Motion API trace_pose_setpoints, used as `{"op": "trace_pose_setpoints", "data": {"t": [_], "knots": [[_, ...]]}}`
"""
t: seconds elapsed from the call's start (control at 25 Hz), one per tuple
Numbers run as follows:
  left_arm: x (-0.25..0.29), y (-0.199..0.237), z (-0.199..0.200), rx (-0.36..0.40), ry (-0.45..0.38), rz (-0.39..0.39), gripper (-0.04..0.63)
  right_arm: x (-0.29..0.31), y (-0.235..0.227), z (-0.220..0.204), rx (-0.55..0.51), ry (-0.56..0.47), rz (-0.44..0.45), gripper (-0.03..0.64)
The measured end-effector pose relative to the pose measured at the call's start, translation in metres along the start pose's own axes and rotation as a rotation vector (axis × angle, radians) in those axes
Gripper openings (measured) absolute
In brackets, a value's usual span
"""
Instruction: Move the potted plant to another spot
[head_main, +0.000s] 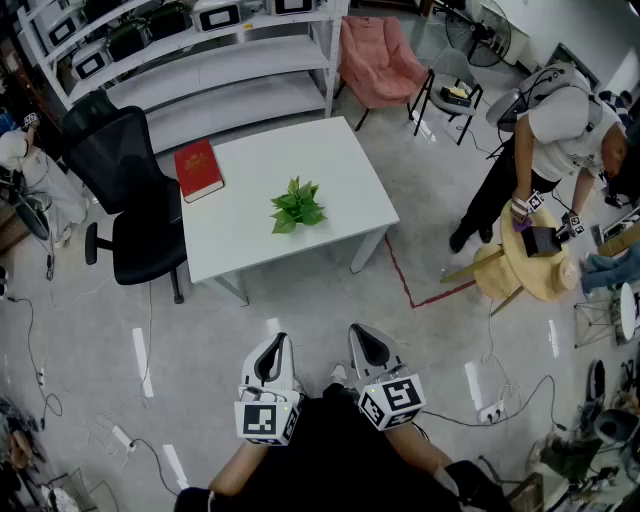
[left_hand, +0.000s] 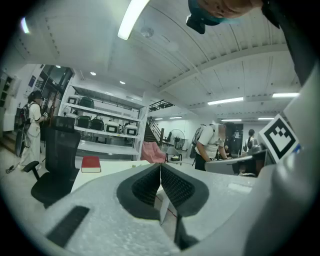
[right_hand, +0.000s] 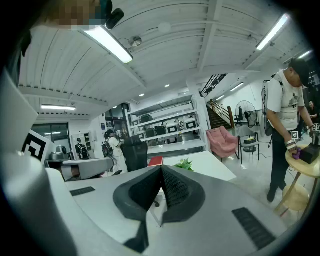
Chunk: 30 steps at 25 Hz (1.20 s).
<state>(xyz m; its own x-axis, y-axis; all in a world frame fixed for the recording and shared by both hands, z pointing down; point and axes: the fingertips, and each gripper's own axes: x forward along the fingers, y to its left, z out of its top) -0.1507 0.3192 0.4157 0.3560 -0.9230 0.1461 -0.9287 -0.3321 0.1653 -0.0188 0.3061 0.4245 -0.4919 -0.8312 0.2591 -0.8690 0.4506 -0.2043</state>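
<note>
Plant (head_main: 297, 205) sits near centre of white tabletop (head_main: 340, 160), red book (head_main: 198, 170) at its far left corner, while left gripper (head_main: 270, 362) and right gripper (head_main: 367, 350), jaws together and empty, are held side by side well short of the tabletop.

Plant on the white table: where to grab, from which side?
The plant stands upright, foliage hiding its base from above, so top-down would likely crush leaves. Probably grip low, under the foliage, coming in level over the table's near edge.
</note>
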Motion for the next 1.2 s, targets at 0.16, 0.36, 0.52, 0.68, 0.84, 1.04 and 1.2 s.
{"op": "trace_pose_setpoints", "data": {"t": [0.16,0.36,0.52,0.68,0.84,1.04,1.2], "knots": [[0.004,0.002,-0.003,0.001,0.002,-0.008,0.017,0.004,-0.002,-0.003,-0.004,0.002,-0.001,0.012],[0.007,-0.003,-0.005,-0.001,0.01,-0.009,0.018,0.001,-0.006,-0.002,-0.001,0.001,-0.003,0.012],[0.007,-0.008,-0.006,0.001,0.013,-0.008,0.018,-0.002,-0.008,-0.003,0.001,0.001,0.005,0.011],[0.009,-0.015,-0.008,-0.001,0.02,0.001,0.018,-0.007,-0.014,0.001,0.009,-0.019,0.011,0.012],[0.014,-0.026,-0.009,0.003,0.019,0.008,0.018,-0.01,-0.025,-0.001,0.01,-0.015,0.024,0.012],[0.025,-0.044,-0.012,0.014,0.024,0.023,0.018,-0.018,-0.05,-0.005,0.013,0.003,0.024,0.012],[0.035,-0.055,-0.01,0.012,0.027,0.063,0.018,-0.019,-0.071,-0.006,0.025,0.009,0.041,0.012]]}}
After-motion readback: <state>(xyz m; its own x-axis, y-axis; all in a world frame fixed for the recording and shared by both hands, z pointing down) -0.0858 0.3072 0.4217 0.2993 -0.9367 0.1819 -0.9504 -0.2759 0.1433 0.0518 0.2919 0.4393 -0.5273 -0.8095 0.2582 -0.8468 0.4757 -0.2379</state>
